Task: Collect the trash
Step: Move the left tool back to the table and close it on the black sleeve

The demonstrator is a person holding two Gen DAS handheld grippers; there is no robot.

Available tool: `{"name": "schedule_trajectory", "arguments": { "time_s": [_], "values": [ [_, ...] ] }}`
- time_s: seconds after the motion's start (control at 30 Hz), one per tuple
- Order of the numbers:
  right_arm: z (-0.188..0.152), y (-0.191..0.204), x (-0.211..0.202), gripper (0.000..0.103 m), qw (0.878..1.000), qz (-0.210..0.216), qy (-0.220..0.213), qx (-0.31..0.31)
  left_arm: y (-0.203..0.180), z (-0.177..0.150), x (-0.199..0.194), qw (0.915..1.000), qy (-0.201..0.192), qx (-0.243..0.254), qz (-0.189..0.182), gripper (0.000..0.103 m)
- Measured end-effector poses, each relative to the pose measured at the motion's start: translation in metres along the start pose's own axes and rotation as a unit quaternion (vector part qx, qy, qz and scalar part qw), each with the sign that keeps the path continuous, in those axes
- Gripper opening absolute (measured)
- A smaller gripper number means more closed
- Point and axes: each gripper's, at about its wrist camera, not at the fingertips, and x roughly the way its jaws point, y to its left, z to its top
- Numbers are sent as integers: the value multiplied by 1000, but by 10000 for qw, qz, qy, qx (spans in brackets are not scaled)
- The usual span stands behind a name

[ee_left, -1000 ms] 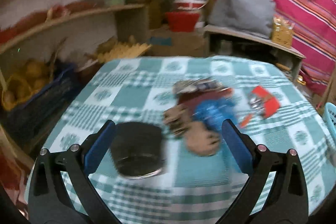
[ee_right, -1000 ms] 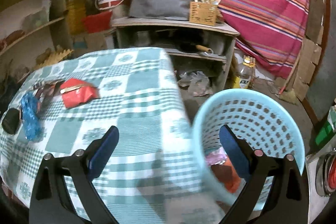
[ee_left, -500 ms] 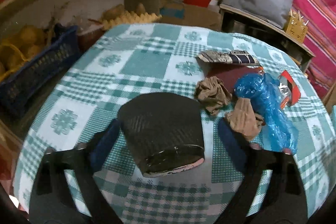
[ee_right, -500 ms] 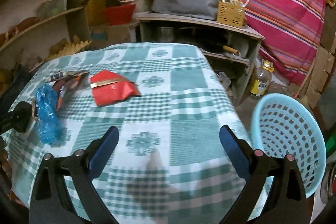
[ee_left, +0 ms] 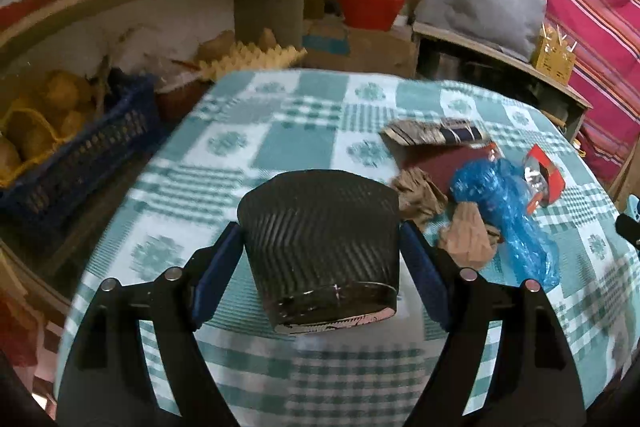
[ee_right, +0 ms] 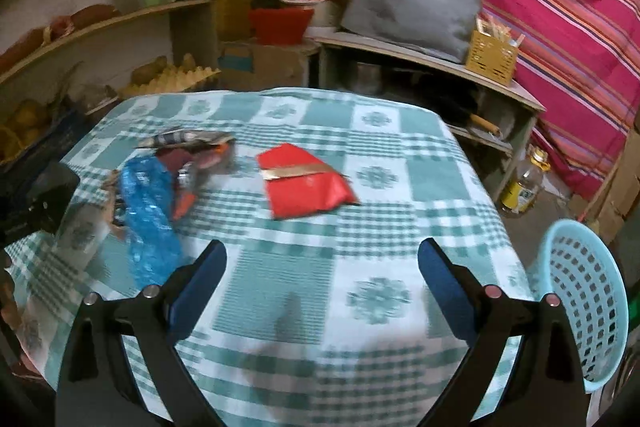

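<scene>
Two grippers are in view. Left gripper (ee_left: pixel 320 255) now brackets the black cup (ee_left: pixel 320 247), which lies on its side near the tabletop's (ee_right: pixel 360 259) left edge; half a second ago the pads stood wider, clear of its walls. Both pads now sit against the cup's flanks, so the grip looks clenched on it, though whether the cup is lifted off the cloth cannot be told.

Right gripper (ee_right: pixel 322 279) hangs released, jaws wide, nothing between them. A second ago it was over the blue basket (ee_right: pixel 580 307); now it faces the tabletop's middle, with the basket just off the right edge.

Remaining trash on the tabletop:
- red packet (ee_right: pixel 308 185), centre, alone;
- blue bag (ee_left: pixel 508 219), toward the left edge, touching brown crumpled paper (ee_left: pixel 468 243);
- striped wrapper (ee_left: pixel 436 133) and a red-and-silver wrapper (ee_left: pixel 542 183), beside that cluster.

Judgement: one item is being secured and the right gripper is lined up for another, probably the red packet. Collection is at an early stage. The cup's ribbed, tapered wall may slip under a light squeeze.
</scene>
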Motion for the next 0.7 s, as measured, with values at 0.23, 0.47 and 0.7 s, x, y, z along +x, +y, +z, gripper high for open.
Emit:
{"name": "schedule_trajectory", "arguments": {
  "time_s": [0.23,0.47,0.7],
  "values": [
    [8,55,7,94,9991,238,22,-352,31,3,-14,9995,-255,-68,172,78],
    [16,100,22,94,9974,412,119,-575,60,2,-21,9984,-377,-283,302,78],
    [22,132,38,82,9956,468,242,-772,72,6,-24,9974,-495,-417,321,78]
  ]
}}
